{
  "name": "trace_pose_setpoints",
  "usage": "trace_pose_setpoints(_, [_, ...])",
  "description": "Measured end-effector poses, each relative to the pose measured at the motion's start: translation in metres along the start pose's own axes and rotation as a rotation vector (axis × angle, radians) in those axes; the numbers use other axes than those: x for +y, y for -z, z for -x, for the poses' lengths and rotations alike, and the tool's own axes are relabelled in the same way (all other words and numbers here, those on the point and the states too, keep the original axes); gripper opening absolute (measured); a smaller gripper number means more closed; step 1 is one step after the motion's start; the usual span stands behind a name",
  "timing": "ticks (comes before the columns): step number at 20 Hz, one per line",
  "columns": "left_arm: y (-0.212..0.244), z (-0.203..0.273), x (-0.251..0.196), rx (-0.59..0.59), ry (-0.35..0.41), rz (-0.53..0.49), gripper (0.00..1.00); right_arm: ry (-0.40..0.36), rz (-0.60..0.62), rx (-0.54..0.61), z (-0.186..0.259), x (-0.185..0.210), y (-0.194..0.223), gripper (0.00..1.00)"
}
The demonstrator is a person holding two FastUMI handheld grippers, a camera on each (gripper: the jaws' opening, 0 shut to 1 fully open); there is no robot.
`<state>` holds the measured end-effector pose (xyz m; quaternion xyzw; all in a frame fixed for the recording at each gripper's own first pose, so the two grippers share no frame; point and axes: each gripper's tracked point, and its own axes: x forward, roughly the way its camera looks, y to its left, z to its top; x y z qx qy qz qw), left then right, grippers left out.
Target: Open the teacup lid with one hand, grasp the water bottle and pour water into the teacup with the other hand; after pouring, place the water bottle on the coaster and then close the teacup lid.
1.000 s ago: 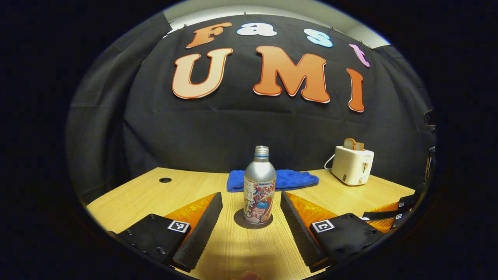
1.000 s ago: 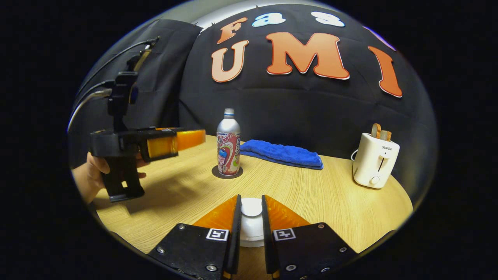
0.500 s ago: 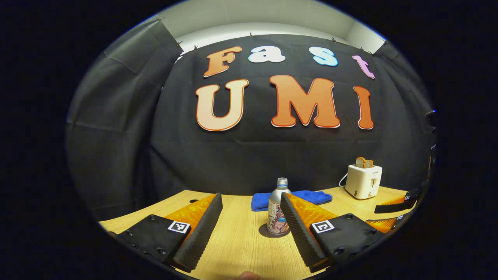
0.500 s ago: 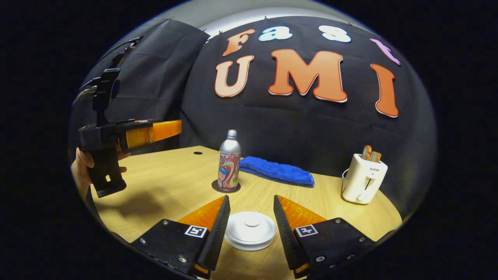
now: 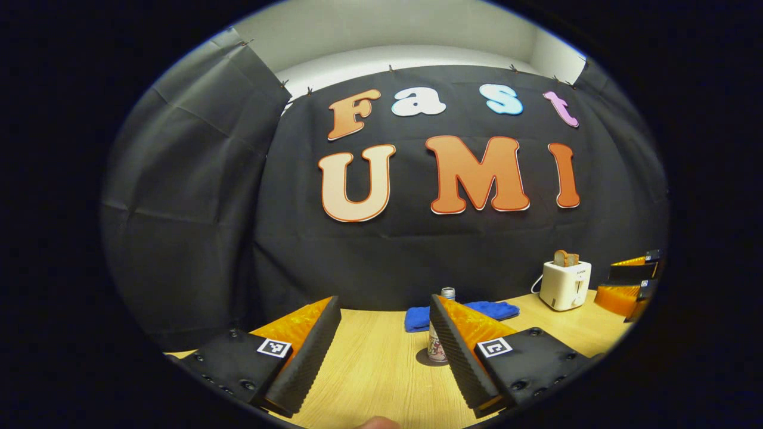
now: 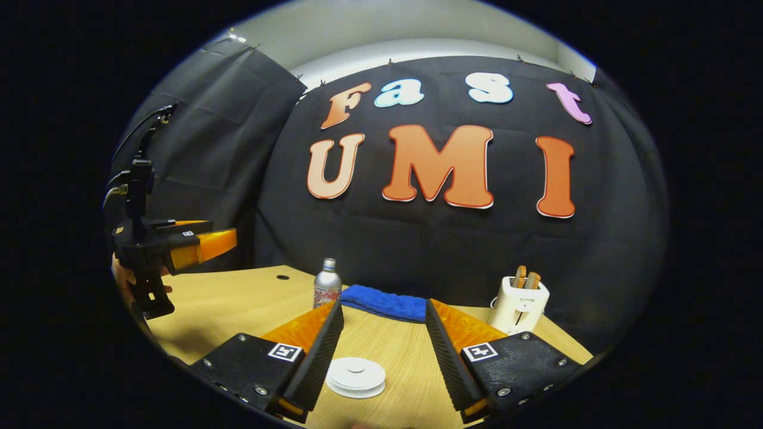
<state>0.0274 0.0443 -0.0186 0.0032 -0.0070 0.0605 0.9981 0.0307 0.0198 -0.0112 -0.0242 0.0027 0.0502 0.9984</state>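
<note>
On the wooden table (image 6: pixel 250 298), the task is judged complete or all but complete. At far left in the right gripper view, the left gripper (image 6: pixel 222 239) is held aloft by a hand (image 6: pixel 122 275), its fingers spread with nothing between them. Further right, the aluminium water bottle (image 6: pixel 326 290), cylindrical with a narrow threaded neck, is seen upright on a dark round coaster (image 5: pixel 430 358). Nearer the camera, the white disc-shaped teacup lid (image 6: pixel 356 376) is seated flat between the right gripper (image 6: pixel 381 325) fingers, which are parted and clear of it. A straight withdrawal is advised, so the smooth lid is not nudged. A plush blue towel (image 6: pixel 384 302) and a glossy cream toaster (image 6: pixel 518 304) holding toast stand beyond.
</note>
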Motion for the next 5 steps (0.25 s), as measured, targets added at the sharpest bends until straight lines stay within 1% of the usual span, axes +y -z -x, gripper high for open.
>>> trace_pose_setpoints(3, [-0.010,0.011,0.001,-0.018,-0.001,0.004,0.94,0.047,0.006,-0.024,0.008,-0.016,-0.012,0.84])
trace_pose_setpoints(5, [-0.016,0.016,0.007,-0.032,-0.021,0.017,0.94,0.068,0.013,-0.032,0.011,-0.024,-0.018,0.84])
